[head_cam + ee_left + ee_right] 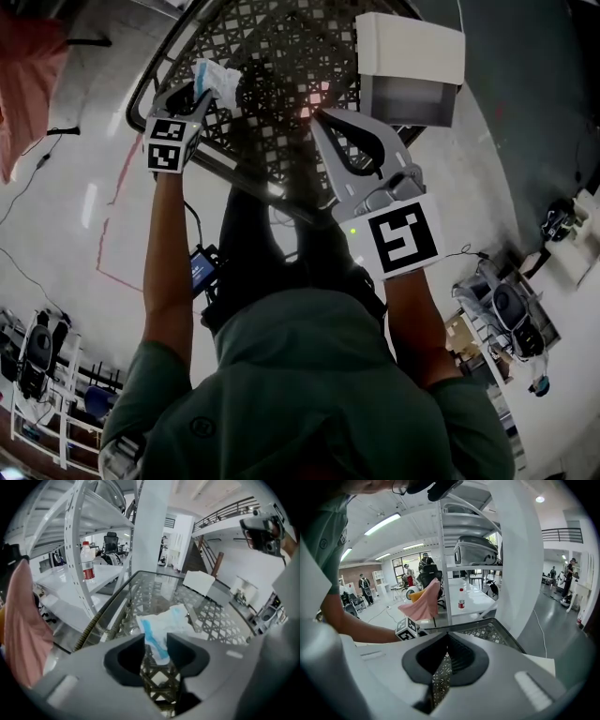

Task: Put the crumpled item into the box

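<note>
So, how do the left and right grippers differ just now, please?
On the left gripper the jaws stand apart with the crumpled item between them; on the right gripper they are together, empty. The left is at the item; the right is nearer the box. Both point down at the mesh table.

Green top [309, 403], grey L tool [200, 92], grey R tool [317, 117]; b&w marker cubes [404, 237]

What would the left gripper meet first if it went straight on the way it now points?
The crumpled white item with a blue stripe: it lies on the lattice-patterned glass table directly ahead of the left gripper, one corner between its fingers. Whether they press it is unclear.
</note>
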Demonstrator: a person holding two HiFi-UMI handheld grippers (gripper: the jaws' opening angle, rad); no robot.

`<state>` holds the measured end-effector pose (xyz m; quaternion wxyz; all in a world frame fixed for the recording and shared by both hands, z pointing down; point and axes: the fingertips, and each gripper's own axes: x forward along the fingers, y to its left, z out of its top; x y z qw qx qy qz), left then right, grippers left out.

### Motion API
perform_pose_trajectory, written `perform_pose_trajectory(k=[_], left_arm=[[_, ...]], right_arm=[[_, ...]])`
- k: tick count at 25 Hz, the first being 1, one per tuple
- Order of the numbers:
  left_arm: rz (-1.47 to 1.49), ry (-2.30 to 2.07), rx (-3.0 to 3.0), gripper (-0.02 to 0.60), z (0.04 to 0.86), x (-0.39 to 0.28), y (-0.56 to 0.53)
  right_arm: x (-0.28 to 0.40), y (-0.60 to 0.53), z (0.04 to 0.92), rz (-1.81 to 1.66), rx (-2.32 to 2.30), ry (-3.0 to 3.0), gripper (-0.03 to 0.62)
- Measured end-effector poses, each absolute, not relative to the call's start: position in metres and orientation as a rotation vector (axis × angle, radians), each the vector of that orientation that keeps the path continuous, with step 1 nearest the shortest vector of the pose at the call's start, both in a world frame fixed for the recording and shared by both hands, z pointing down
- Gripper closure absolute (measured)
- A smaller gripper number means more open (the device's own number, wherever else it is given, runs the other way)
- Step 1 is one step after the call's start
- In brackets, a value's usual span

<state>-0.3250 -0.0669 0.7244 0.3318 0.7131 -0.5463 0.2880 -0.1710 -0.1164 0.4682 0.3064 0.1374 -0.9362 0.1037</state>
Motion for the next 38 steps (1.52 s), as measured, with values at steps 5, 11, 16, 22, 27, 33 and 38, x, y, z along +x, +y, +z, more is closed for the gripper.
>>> perform_pose_trajectory(k=[5, 11, 16, 22, 27, 33, 38], left_arm=[[0.739, -1.431, 1.858, 0.52, 0.719, -0.321, -0.067], [0.721, -1.447, 1.864, 0.566, 0.71, -0.312, -0.071], [0.71, -1.465, 1.919, 0.571, 0.682, -0.299, -0.082], [0.711, -1.465, 2.009, 0.571, 0.641, -0.276, -0.099], [0.72, -1.445, 2.081, 0.571, 0.615, -0.25, -0.117], [0.737, -1.406, 2.161, 0.571, 0.583, -0.215, -0.135], [0.748, -1.37, 2.209, 0.572, 0.562, -0.187, -0.142]], right_arm=[[-0.165, -0.118, 0.462, 0.28, 0.382, -2.48, 0.588], [-0.153, -0.122, 0.461, 0.286, 0.407, -2.483, 0.588], [-0.14, -0.124, 0.454, 0.288, 0.439, -2.492, 0.588], [-0.116, -0.127, 0.437, 0.279, 0.499, -2.506, 0.588], [-0.089, -0.131, 0.427, 0.287, 0.563, -2.512, 0.588], [-0.051, -0.137, 0.41, 0.298, 0.647, -2.503, 0.588], [-0.024, -0.137, 0.392, 0.302, 0.708, -2.501, 0.588]])
